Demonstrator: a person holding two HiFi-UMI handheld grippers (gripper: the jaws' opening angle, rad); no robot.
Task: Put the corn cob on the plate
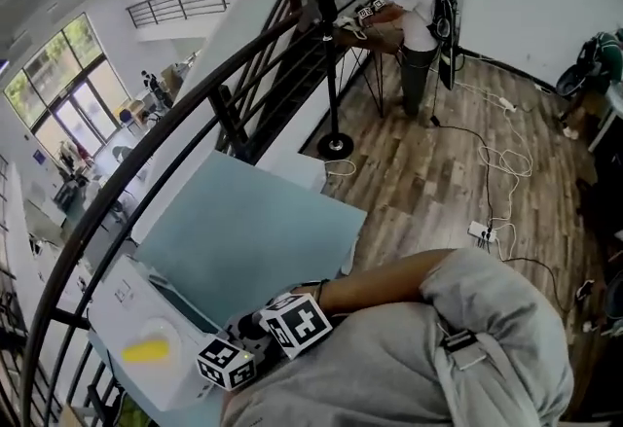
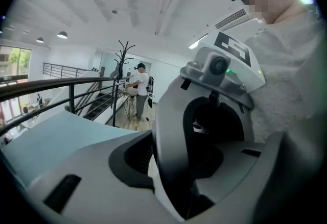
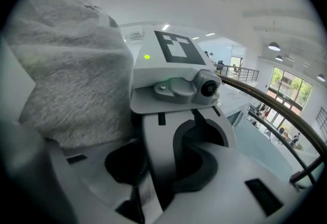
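Observation:
A yellow corn cob (image 1: 146,350) lies on a round white plate (image 1: 173,331) at the bottom left of the head view. Just right of the plate, both grippers are held close against the person's grey sweater, their marker cubes side by side. My left gripper (image 2: 171,169) and my right gripper (image 3: 162,174) face each other with their jaws interlocked. Each gripper view shows one finger of the other gripper clasped between that gripper's own jaws. Neither holds the corn cob. In the head view the jaws themselves are hidden behind the cubes.
The plate rests on a white slab (image 1: 117,303) beside a pale blue tabletop (image 1: 243,235). A dark curved railing (image 1: 146,158) runs along the table's far side. Beyond it are stairs, a coat stand (image 1: 334,138), two people at a small table (image 1: 375,31), and cables on the wood floor (image 1: 492,177).

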